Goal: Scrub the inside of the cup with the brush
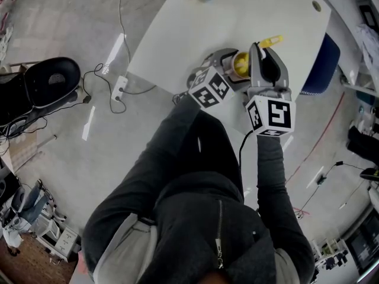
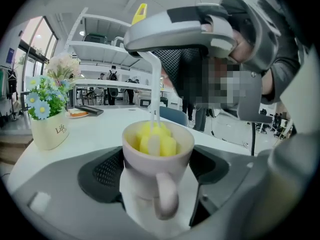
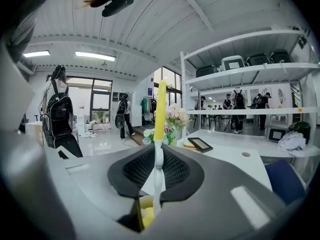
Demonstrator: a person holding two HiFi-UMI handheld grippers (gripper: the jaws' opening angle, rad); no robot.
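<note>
A pale mug [image 2: 150, 159] with its handle toward the camera sits between the pads of my left gripper [image 2: 160, 171], which is shut on it. A yellow sponge brush head [image 2: 152, 140] fills the mug's mouth. Its thin white stem [image 2: 155, 91] rises to my right gripper [image 2: 185, 26] above. In the right gripper view the brush handle [image 3: 160, 111], yellow at the top, stands upright, and my right gripper [image 3: 159, 166] is shut on it. From the head view, the mug [image 1: 240, 64] lies just beyond both marker cubes, over the white table's near edge.
A small pot of flowers [image 2: 49, 129] stands far back on the white table [image 1: 237, 16], with a dark tablet and a plate [image 2: 82, 112] beyond. A blue chair [image 1: 323, 64] is at the table's right. A black chair [image 1: 41, 84] and power strip [image 1: 118, 89] are on the floor to the left.
</note>
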